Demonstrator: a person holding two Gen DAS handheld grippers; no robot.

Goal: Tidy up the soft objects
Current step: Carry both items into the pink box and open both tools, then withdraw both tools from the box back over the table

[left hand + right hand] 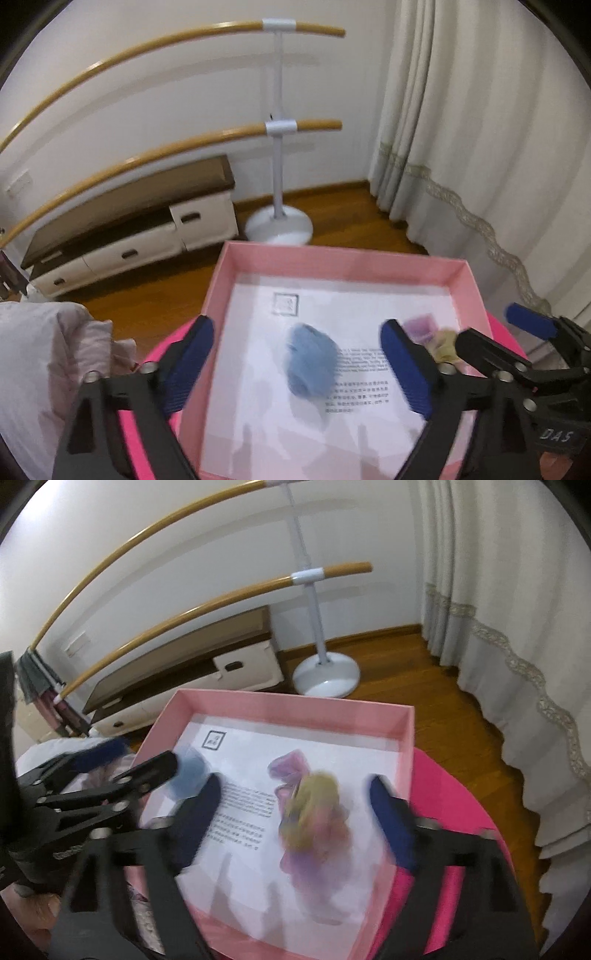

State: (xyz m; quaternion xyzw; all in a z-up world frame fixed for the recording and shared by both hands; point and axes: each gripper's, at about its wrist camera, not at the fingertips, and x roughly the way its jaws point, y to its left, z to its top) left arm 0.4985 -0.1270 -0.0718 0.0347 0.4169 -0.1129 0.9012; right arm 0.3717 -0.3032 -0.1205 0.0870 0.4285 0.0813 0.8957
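Your left gripper (297,363) hovers over a blue puff (312,360) in the pink box (332,258), jaws apart. Your right gripper (295,808), jaws also apart, straddles blurred yellow-purple puffs (314,812) further right.

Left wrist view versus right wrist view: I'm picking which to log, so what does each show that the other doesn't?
Only the left wrist view shows the pale crumpled fabric left of the pink box.

Only the right wrist view shows the grey cloth hanging on the bar's far end.

Both show the box, the printed sheet lining it, the blue fluffy item, the blurred yellow and purple soft items, and both open hand-held grippers: left, right.
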